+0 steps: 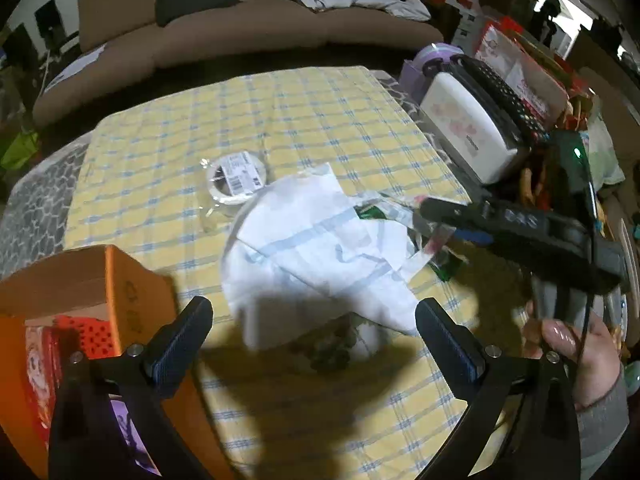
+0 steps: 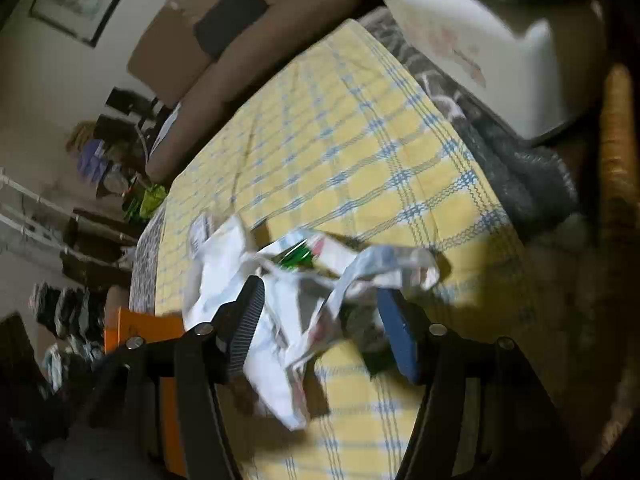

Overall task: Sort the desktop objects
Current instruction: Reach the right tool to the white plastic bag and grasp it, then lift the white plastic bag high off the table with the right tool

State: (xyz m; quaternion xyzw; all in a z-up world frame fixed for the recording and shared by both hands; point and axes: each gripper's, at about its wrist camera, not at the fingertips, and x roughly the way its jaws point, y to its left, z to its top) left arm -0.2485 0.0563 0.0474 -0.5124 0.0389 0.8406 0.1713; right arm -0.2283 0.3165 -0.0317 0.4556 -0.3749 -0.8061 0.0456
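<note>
Jaws of right gripper [image 2: 320, 316] around white plastic bag [image 2: 276, 320]; bag print unreadable

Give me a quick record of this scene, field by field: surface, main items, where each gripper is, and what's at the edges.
surface: yellow checked cloth
centre item: white plastic bag, crumpled
beside it: tape roll, in wrapper, touching the bag's far left edge
left gripper: open, empty, over the bag's near edge
right gripper: jaws around the bag's handles; pad contact unclear
left edge: orange box
right edge: white appliance
</note>
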